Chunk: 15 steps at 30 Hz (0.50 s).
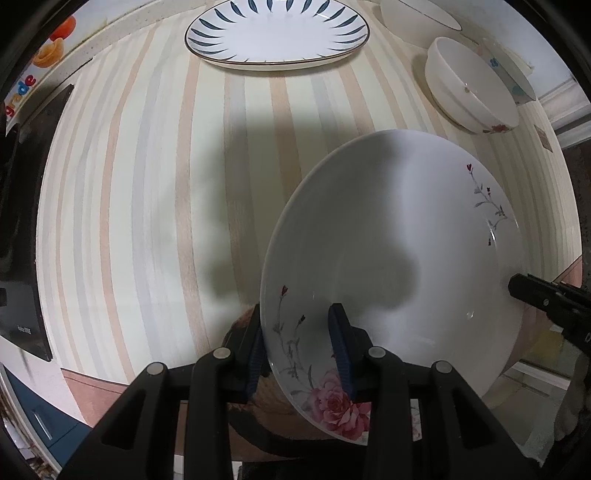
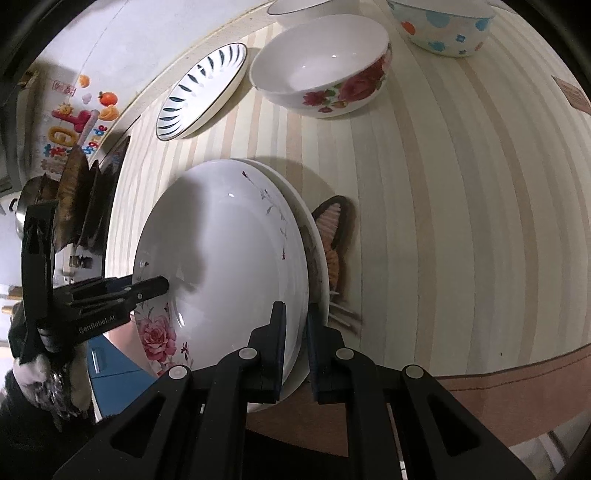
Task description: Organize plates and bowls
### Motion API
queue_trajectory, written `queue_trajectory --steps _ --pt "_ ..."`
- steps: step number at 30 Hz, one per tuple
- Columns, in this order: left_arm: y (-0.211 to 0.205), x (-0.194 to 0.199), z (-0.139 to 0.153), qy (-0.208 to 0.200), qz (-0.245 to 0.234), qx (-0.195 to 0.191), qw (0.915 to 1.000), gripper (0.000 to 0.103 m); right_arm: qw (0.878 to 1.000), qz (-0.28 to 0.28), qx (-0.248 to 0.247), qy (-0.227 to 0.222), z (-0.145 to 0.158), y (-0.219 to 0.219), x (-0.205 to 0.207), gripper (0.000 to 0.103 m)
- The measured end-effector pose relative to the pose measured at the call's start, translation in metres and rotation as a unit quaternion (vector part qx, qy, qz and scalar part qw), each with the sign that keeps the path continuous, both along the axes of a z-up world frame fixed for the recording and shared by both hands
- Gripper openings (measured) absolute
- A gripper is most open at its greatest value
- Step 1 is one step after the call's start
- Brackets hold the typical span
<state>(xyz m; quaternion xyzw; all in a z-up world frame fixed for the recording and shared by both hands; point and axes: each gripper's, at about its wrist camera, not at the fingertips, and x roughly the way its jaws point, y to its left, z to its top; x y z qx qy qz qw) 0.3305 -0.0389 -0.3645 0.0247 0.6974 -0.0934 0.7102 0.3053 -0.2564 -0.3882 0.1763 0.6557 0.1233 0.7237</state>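
Note:
A white rose-patterned plate (image 1: pixel 399 258) is held between both grippers above the striped table; it also shows in the right wrist view (image 2: pixel 229 266). My left gripper (image 1: pixel 299 350) is shut on its near rim by the pink rose. My right gripper (image 2: pixel 295 343) is shut on the opposite rim, and a second plate (image 2: pixel 317 251) lies just beneath. The right gripper shows in the left wrist view (image 1: pixel 543 299), the left gripper in the right wrist view (image 2: pixel 147 290). A blue-leaf plate (image 1: pixel 277 33) lies at the far edge.
A white rose bowl (image 2: pixel 325 70) sits on the table beyond the plates, with a spotted bowl (image 2: pixel 443 26) and another white bowl (image 2: pixel 306 7) behind it. A butterfly mat (image 2: pixel 332 240) lies under the plates. A dark stove (image 1: pixel 22 229) borders the table's left.

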Motion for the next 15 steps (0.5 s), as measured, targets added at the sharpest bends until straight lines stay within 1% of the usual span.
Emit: queue_trajectory --steps 4,7,13,15 --pt "-0.005 -0.001 -0.003 -0.002 -0.003 0.007 1.0 0.031 1.0 -0.009 0.002 0.001 0.004 -0.004 0.002 0.015" --pt "-0.007 -0.005 -0.002 -0.001 -0.001 0.008 1.0 0.031 1.0 -0.005 0.0 0.003 0.004 -0.004 0.003 0.015" --pt "0.0 -0.01 0.009 -0.002 0.007 0.006 1.0 0.031 1.0 -0.006 -0.016 0.012 0.008 -0.005 0.003 0.015" --pt "0.004 -0.01 0.016 -0.007 0.014 0.002 0.9999 0.031 1.0 -0.012 -0.007 0.01 0.014 -0.011 0.004 0.015"
